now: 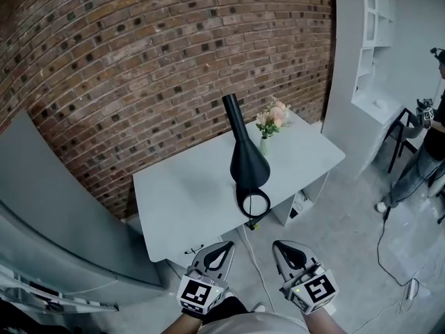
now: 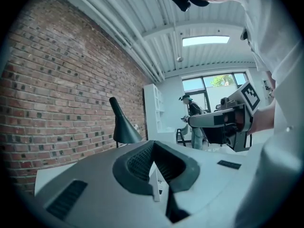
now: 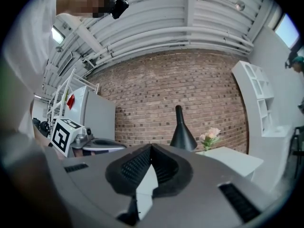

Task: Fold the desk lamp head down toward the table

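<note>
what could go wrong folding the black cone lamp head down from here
The small vase of pink flowers stands close beside the black cone-shaped lamp head; a swing could topple it.
The lamp's round black base sits near the white table's front edge, so a hard push may slide it off.

Reading as a staged studio or lab set: brick wall (image 1: 139,61) backing a white bench (image 1: 188,186), white shelving (image 1: 379,19) standing alongside, cables (image 1: 379,245) trailing over bare concrete floor (image 1: 348,221) (a second person (image 1: 425,152) standing by).

A red brick wall (image 1: 139,61) fills twelve o'clock; a white shelf unit (image 1: 372,40) stands at two o'clock, grey concrete floor (image 1: 348,221) at four.
</note>
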`<act>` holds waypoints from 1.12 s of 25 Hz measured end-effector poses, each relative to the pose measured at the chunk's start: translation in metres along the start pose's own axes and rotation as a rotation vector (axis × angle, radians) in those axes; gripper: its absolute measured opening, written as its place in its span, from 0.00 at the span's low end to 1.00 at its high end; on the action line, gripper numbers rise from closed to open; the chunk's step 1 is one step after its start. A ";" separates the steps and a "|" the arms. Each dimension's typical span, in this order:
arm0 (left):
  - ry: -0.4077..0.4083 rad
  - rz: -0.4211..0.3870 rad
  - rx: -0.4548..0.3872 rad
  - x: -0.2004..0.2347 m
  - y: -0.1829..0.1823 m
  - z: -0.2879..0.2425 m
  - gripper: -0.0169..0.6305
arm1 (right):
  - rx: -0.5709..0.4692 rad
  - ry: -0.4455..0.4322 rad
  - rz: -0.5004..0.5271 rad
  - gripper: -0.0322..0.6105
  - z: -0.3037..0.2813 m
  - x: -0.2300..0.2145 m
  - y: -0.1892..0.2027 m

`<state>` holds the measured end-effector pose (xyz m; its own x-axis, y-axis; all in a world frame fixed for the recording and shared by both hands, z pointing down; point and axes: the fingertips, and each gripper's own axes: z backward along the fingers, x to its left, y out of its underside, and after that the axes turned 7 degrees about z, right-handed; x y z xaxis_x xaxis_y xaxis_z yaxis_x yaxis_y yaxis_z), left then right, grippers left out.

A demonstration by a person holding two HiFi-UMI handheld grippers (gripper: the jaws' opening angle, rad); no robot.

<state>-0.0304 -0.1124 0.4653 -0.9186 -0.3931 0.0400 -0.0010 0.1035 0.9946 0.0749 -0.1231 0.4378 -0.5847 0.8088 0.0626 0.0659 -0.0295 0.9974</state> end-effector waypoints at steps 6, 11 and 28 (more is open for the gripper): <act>-0.025 0.017 -0.015 0.005 0.004 0.007 0.04 | -0.001 0.008 -0.002 0.08 0.004 -0.001 0.001; -0.014 0.010 -0.015 0.002 0.003 0.008 0.04 | -0.012 0.016 -0.009 0.08 0.004 -0.001 -0.001; -0.004 0.004 0.006 -0.004 0.011 0.015 0.04 | -0.020 0.020 -0.051 0.08 0.015 0.004 0.007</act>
<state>-0.0323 -0.0958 0.4743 -0.9201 -0.3893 0.0432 -0.0002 0.1107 0.9939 0.0851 -0.1111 0.4446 -0.6027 0.7979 0.0121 0.0200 -0.0001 0.9998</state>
